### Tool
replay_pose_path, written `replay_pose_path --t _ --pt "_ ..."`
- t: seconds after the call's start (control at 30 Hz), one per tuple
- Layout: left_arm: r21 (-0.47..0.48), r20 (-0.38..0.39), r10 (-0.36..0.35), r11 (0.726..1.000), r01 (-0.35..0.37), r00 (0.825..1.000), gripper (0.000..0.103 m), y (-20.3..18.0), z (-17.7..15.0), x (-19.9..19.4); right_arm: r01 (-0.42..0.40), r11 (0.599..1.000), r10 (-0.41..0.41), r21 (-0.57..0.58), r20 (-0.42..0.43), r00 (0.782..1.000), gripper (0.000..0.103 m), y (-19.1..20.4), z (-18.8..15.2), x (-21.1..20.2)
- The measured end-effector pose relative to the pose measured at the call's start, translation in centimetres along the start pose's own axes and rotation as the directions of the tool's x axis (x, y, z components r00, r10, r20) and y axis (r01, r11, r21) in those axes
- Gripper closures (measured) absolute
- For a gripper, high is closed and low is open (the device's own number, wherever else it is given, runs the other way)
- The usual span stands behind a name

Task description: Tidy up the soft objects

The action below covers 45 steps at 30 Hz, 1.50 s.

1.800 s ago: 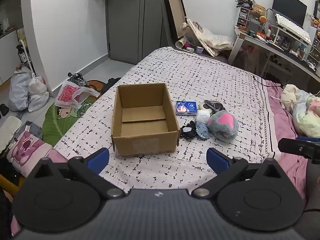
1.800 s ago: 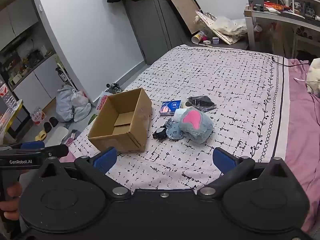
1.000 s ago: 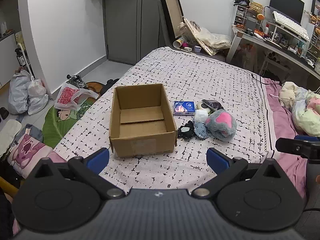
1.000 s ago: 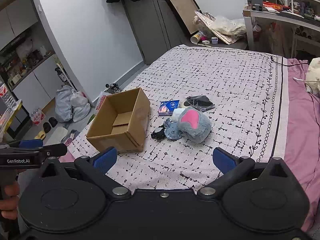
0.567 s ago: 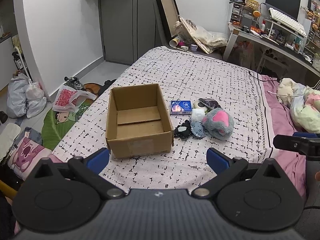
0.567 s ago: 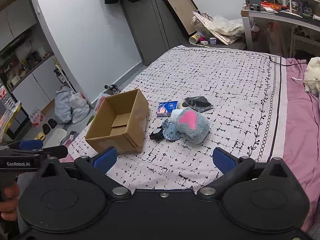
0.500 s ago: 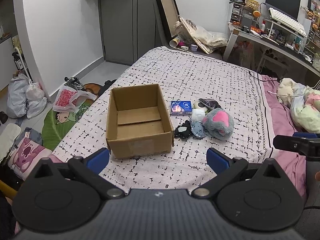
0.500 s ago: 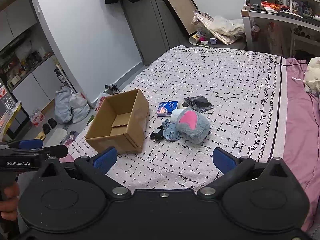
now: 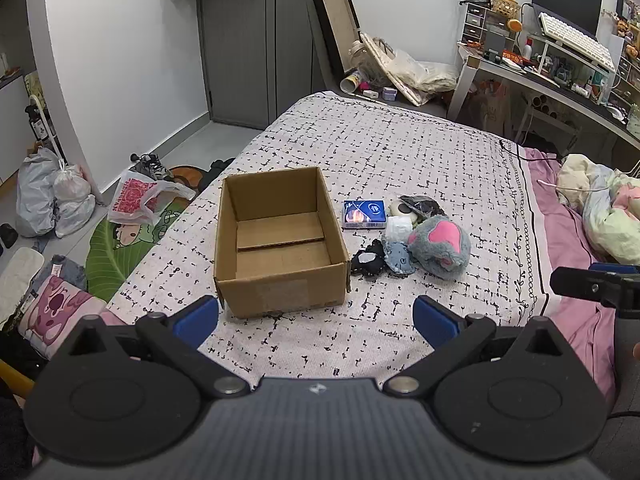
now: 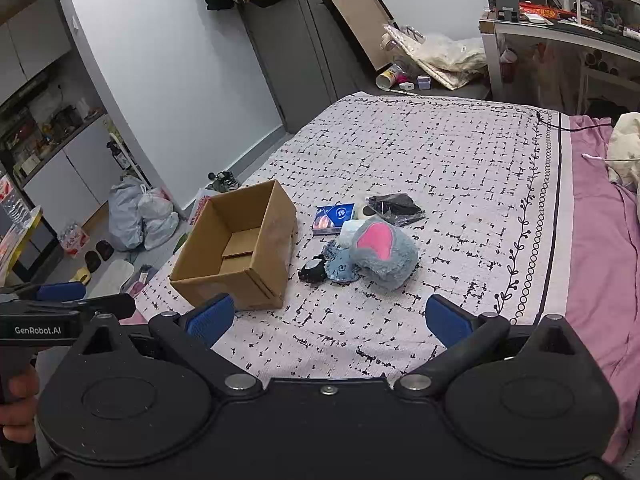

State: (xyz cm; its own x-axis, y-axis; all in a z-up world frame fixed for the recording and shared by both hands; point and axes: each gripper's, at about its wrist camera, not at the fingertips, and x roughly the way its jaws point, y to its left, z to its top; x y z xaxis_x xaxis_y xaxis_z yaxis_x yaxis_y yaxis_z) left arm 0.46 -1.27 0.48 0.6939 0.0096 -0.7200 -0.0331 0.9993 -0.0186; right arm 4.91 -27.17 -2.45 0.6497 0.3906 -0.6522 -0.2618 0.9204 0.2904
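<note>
box: open brown cardboard box [image 9: 280, 240], sitting on the bed with the white and black patterned cover [image 9: 400, 152], nothing inside
soft pile: just to the right of the box, well apart from both grippers
biggest soft thing: fluffy grey plush toy with a pink patch [image 9: 440, 246], lying on its side
smaller soft things: light blue cloth piece [image 9: 396, 256] touching the plush, small black and white soft toy [image 9: 367, 262] touching the blue cloth, nearest the box
other bits in the pile: flat blue packet [image 9: 365, 214], black plastic bag [image 9: 422, 205], small round white thing [image 9: 400, 210], all behind the plush
left gripper [image 9: 316, 316]: blue fingers spread wide, holding nothing, up over the near edge of the bed, pointed at the box
right gripper [image 10: 326, 318]: blue fingers spread wide, holding nothing, over the near edge too, pointed between box and pile
step in hand: looks like the very start, nothing picked up yet, box not yet filled
next move: most likely reach the right gripper down to the grey plush, squeeze gently, lift, drop in the box
care needed: plush is squishy and round, so a deep grab in the middle; blue cloth may come along with it
</note>
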Motion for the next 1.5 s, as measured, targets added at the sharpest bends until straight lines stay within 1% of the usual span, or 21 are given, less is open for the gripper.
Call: replay_pose_path --t 0.7,1.13,1.37,1.5 --pt "-0.013 0.009 -0.003 1.000 0.003 1.000 0.000 0.2 -0.3 0.0 0.011 1.000 -0.011 0.002 -0.001 1.000 0.000 -0.2 0.0 -0.1" --pt "-0.019 0.009 -0.022 1.000 0.022 1.000 0.000 -0.4 -0.2 1.0 0.030 0.999 -0.030 0.010 -0.001 1.000 0.000 -0.9 -0.3 0.5" --pt "-0.018 0.013 -0.032 0.999 0.032 0.999 0.001 -1.3 -0.1 2.6 0.066 0.995 -0.069 0.074 0.041 0.997 0.000 -2.6 -0.1 0.7" --pt "-0.024 0.008 -0.054 0.998 0.054 0.999 0.001 -1.8 0.3 3.9 0.075 0.990 -0.080 0.124 0.034 0.996 0.000 -3.7 -0.2 1.5"
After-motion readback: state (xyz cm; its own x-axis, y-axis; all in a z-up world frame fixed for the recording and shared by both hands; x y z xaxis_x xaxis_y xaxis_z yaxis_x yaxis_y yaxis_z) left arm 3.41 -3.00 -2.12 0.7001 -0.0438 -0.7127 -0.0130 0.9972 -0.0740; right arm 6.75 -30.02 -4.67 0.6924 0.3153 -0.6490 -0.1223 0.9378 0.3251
